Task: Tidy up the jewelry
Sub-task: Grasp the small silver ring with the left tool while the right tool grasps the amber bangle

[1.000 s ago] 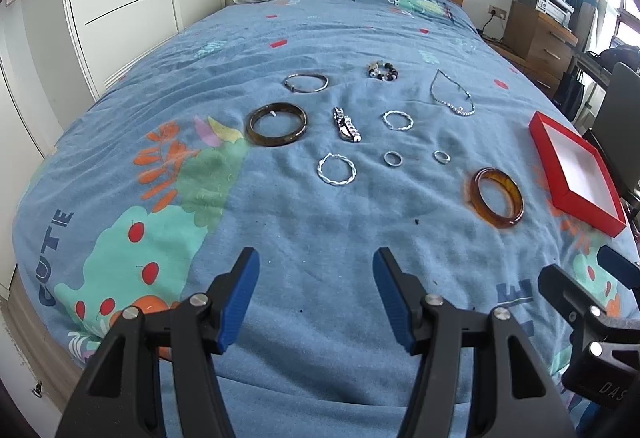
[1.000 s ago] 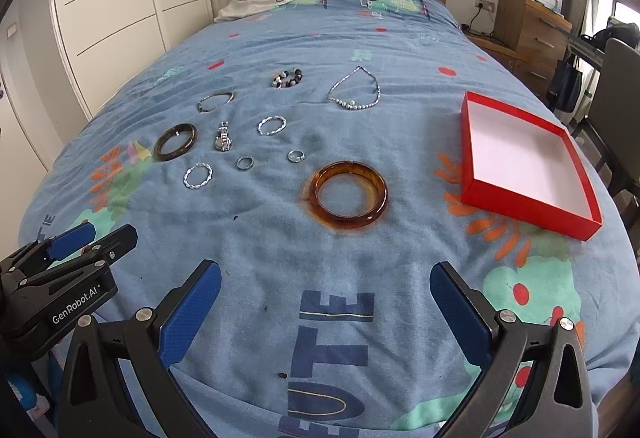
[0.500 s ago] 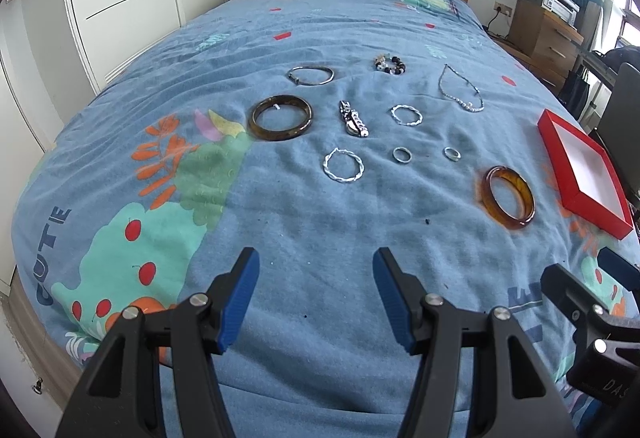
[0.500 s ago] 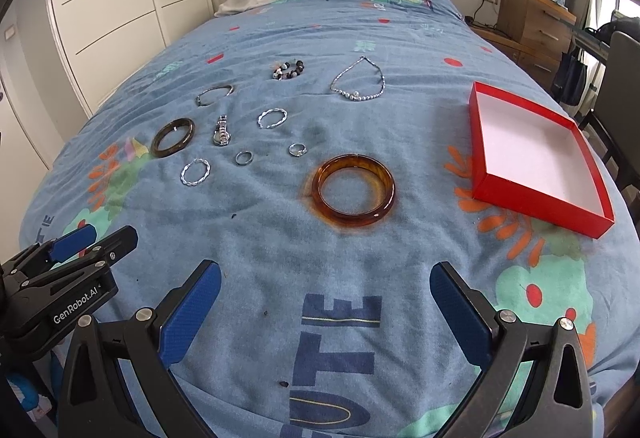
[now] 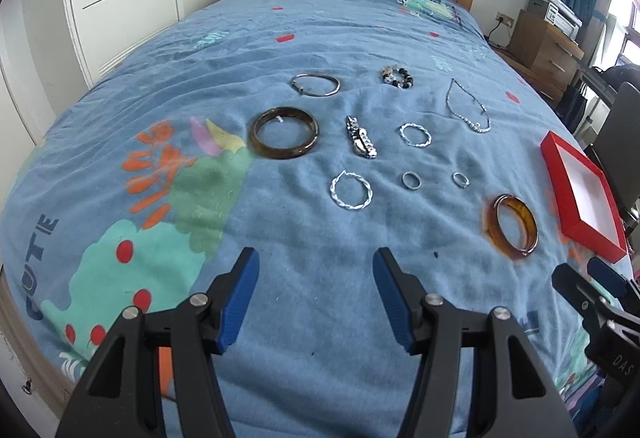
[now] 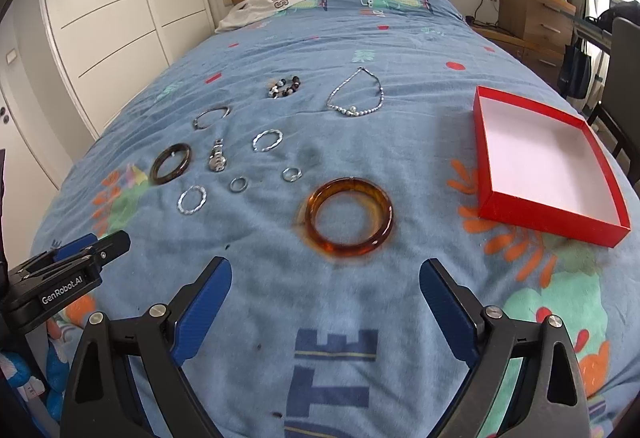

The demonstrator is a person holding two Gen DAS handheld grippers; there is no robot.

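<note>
Both grippers spread and empty; amber bangle (image 6: 350,217) lies flat just left of the red box (image 6: 552,212), dead ahead of the right gripper (image 6: 325,284), so I'd drop over one side of its rim and pinch across the band.

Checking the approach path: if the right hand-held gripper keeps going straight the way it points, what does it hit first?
Most likely the amber bangle. It lies flat on the bedspread, almost centred ahead of the open right hand-held gripper, with only bare fabric between. Depth is fisheye-distorted, so a steeper line would meet the bedspread first.
</note>
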